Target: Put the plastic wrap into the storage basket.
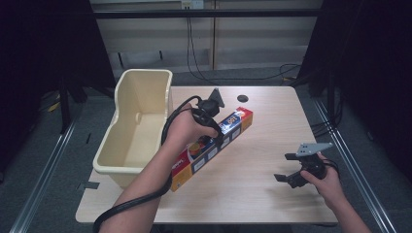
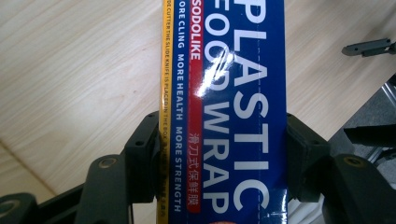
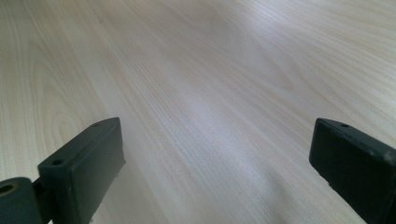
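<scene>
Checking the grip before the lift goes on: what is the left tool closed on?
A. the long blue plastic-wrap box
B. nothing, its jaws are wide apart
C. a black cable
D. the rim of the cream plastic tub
A: in the left gripper view the left tool has both jaws pressed against the sides of the long blue plastic-wrap box.

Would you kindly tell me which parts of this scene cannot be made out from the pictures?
- Plastic wrap box, high view: its middle is hidden by the left hand; small print is too small to read.
- Same box, left gripper view: both ends are cut off by the picture's edges.
- Left gripper: its pads are hidden behind the box.
- Cream bin, high view: the near wall hides part of its floor.
- Right gripper, right gripper view: the edges cut off its body.
</scene>
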`<state>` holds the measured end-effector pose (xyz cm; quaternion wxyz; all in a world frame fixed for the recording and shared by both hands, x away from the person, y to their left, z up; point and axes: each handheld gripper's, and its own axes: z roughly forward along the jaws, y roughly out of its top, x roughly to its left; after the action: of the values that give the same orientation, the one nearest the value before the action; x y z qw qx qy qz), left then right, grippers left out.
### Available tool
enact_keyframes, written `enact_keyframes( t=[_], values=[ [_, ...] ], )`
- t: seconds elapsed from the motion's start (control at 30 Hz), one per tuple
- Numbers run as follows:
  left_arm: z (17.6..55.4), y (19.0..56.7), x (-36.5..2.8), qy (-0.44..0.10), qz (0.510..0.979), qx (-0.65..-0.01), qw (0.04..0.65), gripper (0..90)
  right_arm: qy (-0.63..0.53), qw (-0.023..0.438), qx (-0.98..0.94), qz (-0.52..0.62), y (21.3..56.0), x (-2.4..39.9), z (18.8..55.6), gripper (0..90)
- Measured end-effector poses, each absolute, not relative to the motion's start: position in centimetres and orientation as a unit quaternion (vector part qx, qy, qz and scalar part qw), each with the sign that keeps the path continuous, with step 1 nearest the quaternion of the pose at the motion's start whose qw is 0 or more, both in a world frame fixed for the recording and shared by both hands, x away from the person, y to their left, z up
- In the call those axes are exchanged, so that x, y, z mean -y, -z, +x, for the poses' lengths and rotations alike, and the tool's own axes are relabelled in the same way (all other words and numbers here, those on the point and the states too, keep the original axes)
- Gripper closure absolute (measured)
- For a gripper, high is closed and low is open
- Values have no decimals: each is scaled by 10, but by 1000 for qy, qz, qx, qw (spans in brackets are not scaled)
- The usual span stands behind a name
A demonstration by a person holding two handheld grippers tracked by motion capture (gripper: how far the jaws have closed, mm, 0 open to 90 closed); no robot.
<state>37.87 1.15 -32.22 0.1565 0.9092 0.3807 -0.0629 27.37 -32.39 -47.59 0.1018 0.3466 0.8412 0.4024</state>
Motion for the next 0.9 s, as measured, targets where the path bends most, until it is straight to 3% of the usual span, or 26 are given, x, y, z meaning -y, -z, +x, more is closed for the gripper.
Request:
enact_keyframes(
  t=[0.9],
  values=[
    [392, 269, -50, 63, 890, -423, 157, 404, -400, 103, -843, 345, 476, 323, 274, 33]
  ],
)
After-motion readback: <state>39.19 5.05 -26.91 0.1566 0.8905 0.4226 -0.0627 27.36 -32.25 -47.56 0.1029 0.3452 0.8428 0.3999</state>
